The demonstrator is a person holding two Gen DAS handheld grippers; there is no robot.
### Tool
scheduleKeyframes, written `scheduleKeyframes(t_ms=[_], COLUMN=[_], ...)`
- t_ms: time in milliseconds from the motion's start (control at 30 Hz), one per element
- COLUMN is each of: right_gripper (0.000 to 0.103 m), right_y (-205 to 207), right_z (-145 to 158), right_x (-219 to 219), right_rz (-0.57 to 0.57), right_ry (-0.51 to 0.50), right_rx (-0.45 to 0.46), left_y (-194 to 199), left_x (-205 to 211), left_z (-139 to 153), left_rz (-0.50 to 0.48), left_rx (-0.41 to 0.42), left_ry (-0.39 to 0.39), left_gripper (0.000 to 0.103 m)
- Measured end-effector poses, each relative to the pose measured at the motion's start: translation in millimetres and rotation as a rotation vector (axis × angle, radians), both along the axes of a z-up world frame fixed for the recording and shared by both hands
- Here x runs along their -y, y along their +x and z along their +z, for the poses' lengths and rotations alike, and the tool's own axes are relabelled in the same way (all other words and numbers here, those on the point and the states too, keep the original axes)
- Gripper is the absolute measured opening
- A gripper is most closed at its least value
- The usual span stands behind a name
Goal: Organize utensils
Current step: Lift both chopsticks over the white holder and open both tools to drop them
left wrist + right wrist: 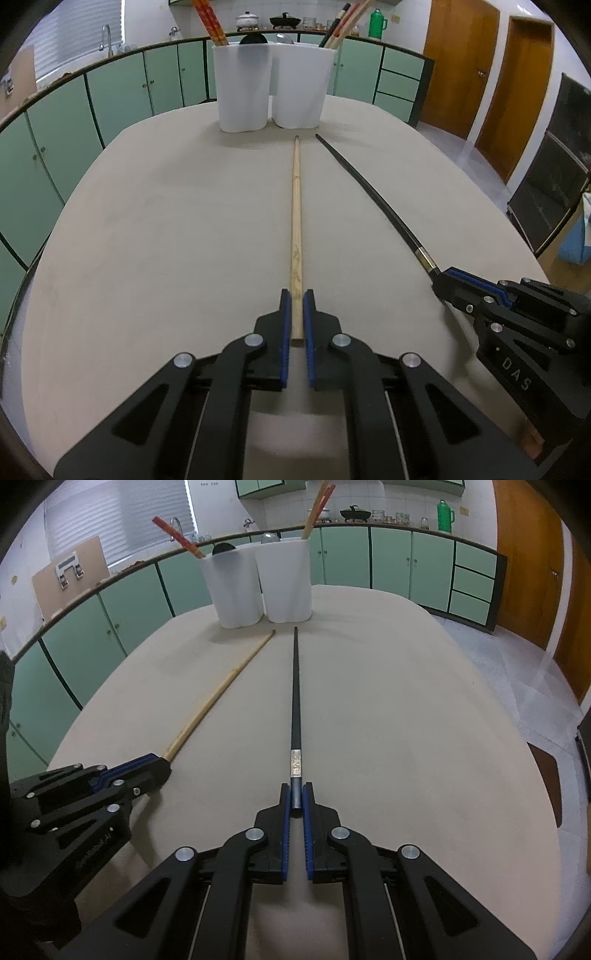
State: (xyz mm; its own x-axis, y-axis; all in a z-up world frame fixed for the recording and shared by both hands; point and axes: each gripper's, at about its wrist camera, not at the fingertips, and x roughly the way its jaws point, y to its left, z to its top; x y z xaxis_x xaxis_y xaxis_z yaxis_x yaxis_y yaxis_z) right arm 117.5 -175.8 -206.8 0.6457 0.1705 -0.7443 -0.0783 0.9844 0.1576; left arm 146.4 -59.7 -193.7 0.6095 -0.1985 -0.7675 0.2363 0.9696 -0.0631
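Both sticks look light, stiff and kinda slippery, so the butt-end grab seems right: left tool [294, 314] pinches the wood chopstick [296, 221], right tool [295, 801] pinches the black chopstick [294, 701], tips on the worktop [166, 221] just before the white bins [273, 85].

I see a beige table [166, 221] filling the lower view. Behind it, from 9 to 2 o'clock, a run of mint-green cabinets [122, 92] with dark trim curves under a counter. White tiled wall [280, 513] above. Window with blinds [81, 33] at 10 o'clock, daylight coming through; a faucet [106, 35] just below it. Pots [282, 21] and a green thermos [377, 24] on the counter at 12 to 1 o'clock. Wooden doors [458, 62] at 2 o'clock. Light tiled floor [517, 672] at 3 o'clock. More green cabinets [258, 487] overhead.
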Motion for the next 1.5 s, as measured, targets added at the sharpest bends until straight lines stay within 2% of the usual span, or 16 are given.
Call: scheduleKeyframes(t_ms=[200,433,800,1067,1500], right_gripper=[0.006,0.006,0.006,0.006,0.006], right_y=[-4.5,-9.8,-12.8,-4.9,17.1], right_z=[9.1,36.1,92.2,137.5,194.2], right_x=[5.0,7.3,9.3,12.6,11.2], right_rz=[-0.001,0.007,0.040,0.079,0.197], right_ry=[0.008,-0.029,-0.037,-0.035,0.008], right_rx=[0.025,0.102,0.217,0.297,0.314], left_y=[-5.6,-16.2,-26.0,-23.5,-22.2], left_x=[-3.1,-12.1,-15.3,-13.1,-11.4], left_z=[13.0,51.7,121.1,160.2,203.7], left_rz=[-0.003,0.000,-0.021,-0.045,-0.093], left_rx=[0.039,0.140,0.297,0.390,0.474], left_ry=[0.012,0.018,-0.011,-0.027,-0.051], left_gripper=[0.006,0.006,0.006,0.006,0.006])
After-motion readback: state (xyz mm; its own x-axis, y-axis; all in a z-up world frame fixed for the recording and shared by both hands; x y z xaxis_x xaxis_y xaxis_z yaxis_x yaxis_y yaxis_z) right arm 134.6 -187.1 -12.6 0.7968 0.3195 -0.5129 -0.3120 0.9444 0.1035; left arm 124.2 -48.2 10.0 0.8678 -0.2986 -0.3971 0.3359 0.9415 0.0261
